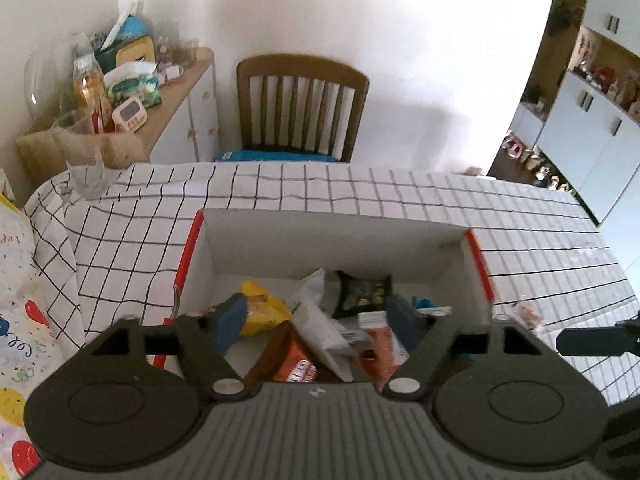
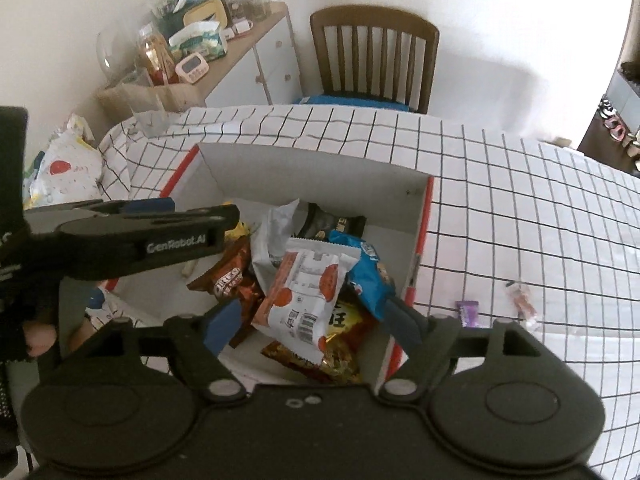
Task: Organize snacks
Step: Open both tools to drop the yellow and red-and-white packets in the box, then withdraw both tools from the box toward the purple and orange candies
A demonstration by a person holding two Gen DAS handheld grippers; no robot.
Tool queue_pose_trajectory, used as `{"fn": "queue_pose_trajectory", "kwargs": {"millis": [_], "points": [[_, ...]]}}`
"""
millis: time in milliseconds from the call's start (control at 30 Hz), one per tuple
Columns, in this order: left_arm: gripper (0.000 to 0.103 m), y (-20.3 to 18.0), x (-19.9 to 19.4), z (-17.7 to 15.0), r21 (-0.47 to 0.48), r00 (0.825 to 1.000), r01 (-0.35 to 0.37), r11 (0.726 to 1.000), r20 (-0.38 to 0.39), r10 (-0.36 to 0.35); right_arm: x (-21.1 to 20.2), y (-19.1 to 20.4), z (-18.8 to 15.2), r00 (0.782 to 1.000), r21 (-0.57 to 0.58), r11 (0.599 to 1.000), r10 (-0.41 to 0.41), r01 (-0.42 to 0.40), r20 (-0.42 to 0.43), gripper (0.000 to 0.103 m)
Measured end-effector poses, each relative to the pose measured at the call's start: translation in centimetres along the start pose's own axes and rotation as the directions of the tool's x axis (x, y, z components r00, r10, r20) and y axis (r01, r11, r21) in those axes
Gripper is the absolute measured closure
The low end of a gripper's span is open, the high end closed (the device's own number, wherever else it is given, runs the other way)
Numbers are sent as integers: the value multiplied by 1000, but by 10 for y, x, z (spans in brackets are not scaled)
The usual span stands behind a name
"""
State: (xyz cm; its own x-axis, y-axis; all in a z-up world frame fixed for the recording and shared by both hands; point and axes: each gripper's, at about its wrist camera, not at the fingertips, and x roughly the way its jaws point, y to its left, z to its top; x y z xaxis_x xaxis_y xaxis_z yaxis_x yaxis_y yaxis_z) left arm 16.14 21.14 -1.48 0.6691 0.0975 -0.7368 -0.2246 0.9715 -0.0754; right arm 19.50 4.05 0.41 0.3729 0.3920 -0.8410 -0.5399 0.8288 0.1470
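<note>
Judging by the pile, most snack packets are already stowed in the white red-edged cardboard box; two small wrapped sweets are left on the checked tablecloth; both the left gripper and right gripper are held apart, empty

Snack pile filling box floor

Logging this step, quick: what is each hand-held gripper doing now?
Left hand-held gripper: open, holding nothing.
Right hand-held gripper: open, holding nothing.

A home dining corner; wooden chair at a checked-cloth tabletop; cluttered sideboard alongside; white cupboards with ornaments.
</note>
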Motion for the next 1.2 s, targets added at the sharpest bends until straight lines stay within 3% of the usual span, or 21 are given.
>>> {"fn": "queue_pose_trajectory", "kwargs": {"millis": [433,633,733,967,1200], "points": [[19,-43,-41,-8,43,995,78,996,56,-80,-44,-24,-21,997,25,1000,-13,11,76,10],[4,-73,-52,-11,69,989,111,991,87,-117,-65,-54,-32,994,45,999,-10,5,112,6],[3,-91,-54,-11,88,986,127,988,95,-135,-73,-76,-36,992,66,998,-14,6,124,4],[3,-135,-44,-11,87,985,153,984,71,-159,-88,-128,-44,989,119,993,-32,15,147,0],[3,-169,-21,-21,36,991,134,990,19,-135,-86,-177,-48,989,135,990,-59,41,132,0]]}}
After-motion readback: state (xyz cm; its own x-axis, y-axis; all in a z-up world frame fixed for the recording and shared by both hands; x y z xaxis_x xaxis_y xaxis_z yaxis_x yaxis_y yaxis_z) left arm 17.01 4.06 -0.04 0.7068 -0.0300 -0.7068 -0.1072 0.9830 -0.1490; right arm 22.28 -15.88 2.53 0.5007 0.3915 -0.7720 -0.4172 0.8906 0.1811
